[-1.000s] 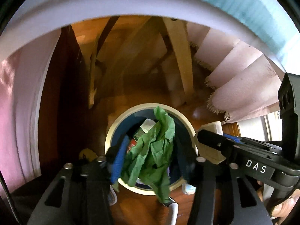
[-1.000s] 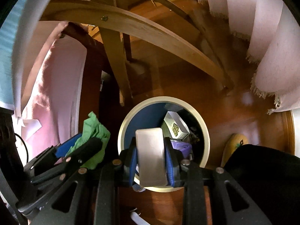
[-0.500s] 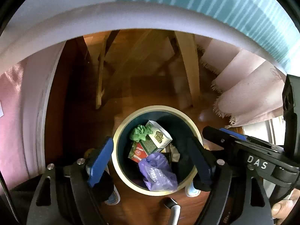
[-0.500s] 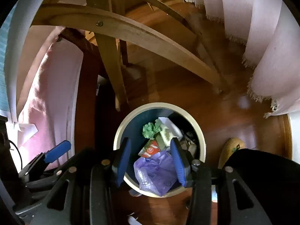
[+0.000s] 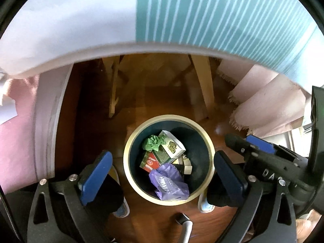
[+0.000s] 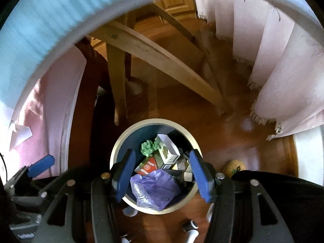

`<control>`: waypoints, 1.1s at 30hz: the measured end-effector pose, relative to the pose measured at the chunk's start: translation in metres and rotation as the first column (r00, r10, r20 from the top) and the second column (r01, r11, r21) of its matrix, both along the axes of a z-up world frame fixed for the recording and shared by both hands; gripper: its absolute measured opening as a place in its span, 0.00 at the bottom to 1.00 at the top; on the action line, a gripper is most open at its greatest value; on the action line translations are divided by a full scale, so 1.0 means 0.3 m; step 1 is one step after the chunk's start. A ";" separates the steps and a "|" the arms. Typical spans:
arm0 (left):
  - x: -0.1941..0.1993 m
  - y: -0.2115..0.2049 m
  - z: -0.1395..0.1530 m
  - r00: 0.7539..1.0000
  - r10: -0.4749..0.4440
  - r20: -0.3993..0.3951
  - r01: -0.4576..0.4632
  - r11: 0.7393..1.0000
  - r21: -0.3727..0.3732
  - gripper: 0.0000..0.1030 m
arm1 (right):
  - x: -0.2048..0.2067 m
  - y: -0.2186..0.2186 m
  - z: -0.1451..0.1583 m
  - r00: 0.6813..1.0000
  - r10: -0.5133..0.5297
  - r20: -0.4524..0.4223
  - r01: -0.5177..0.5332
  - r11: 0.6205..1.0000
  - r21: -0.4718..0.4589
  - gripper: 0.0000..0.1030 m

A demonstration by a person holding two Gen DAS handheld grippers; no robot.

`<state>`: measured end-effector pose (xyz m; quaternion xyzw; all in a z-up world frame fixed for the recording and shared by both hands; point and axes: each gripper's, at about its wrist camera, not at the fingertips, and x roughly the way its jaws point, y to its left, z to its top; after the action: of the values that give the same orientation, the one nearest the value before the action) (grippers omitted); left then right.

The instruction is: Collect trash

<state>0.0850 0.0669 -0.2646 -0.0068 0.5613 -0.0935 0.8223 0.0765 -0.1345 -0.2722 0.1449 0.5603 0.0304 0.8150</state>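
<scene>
two hand-held grippers hang over a round bin [image 5: 210, 147] on a wooden floor [image 5: 91, 121], both pointing steeply down. the left hand-held gripper [image 5: 162, 177] has its blue pads [image 5: 95, 174] spread very wide and opening, with nothing between them. the right hand-held gripper [image 6: 163, 175] has its jaws partly apart and opening, also with nothing gripped.

the trash lies inside the bin: a green wad [image 5: 152, 142], a white and green box [image 5: 172, 146], a red packet [image 5: 148, 162] and a purple bag [image 5: 169, 182] resting against the near rim.

the step in hand looks like the release over the bin. to do it well, keep both pairs of jaws centred above the opening until they are fully clear, then lift straight up so no pad catches the rim or the purple bag.

the left view shows the right hand-held gripper from the side, at its right edge, and a striped cloth [image 5: 222, 14] on the counter above. the right view shows the left one only as a blue pad tip at its left edge, and it shows more of the wooden frame [image 6: 162, 58] under the counter, pale curtains [image 6: 283, 70] and a yellow object [image 6: 235, 167] on the floor beside the bin, too blurred to name.
</scene>
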 end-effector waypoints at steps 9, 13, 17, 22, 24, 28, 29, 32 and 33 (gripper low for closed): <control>-0.055 0.033 0.149 0.998 0.007 0.068 -0.009 1.000 0.024 0.99 | -0.077 0.040 0.145 0.991 0.103 0.083 -0.092 0.987 -0.134 0.75; -0.063 0.043 0.218 0.997 0.001 0.079 -0.003 1.000 0.023 0.99 | -0.095 0.038 0.218 0.986 0.134 0.099 -0.120 0.983 -0.139 0.75; -0.075 0.053 0.303 0.995 0.003 0.104 -0.004 1.000 0.017 0.99 | -0.105 0.041 0.300 0.978 0.173 0.113 -0.155 0.976 -0.152 0.75; -0.104 0.045 0.452 0.985 -0.013 0.172 0.008 0.999 0.031 0.99 | -0.103 0.008 0.456 0.976 0.133 0.174 -0.116 0.988 -0.105 0.75; -0.113 0.034 0.521 0.978 -0.023 0.207 0.012 0.998 0.056 0.99 | -0.104 -0.001 0.536 0.969 0.125 0.212 -0.108 0.990 -0.091 0.75; -0.114 0.024 0.619 0.970 -0.030 0.242 0.016 0.998 0.057 0.99 | -0.116 -0.007 0.669 0.954 0.126 0.274 -0.108 0.991 -0.082 0.75; -0.113 0.024 0.644 0.968 -0.026 0.250 0.014 0.999 0.051 0.99 | -0.119 -0.011 0.708 0.949 0.126 0.289 -0.106 0.991 -0.082 0.75; -0.100 0.025 0.719 0.961 -0.008 0.275 -0.005 0.999 0.047 0.99 | -0.128 -0.016 0.793 0.937 0.121 0.328 -0.096 0.991 -0.091 0.75; -0.098 0.026 0.738 0.959 -0.005 0.283 -0.009 0.999 0.047 0.99 | -0.126 -0.018 0.819 0.935 0.118 0.336 -0.093 0.992 -0.090 0.75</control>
<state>0.0556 0.0747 -0.0433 0.0257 0.4399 -0.0791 0.8942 0.0387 -0.1401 -0.0266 0.0774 0.4186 0.0781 0.9015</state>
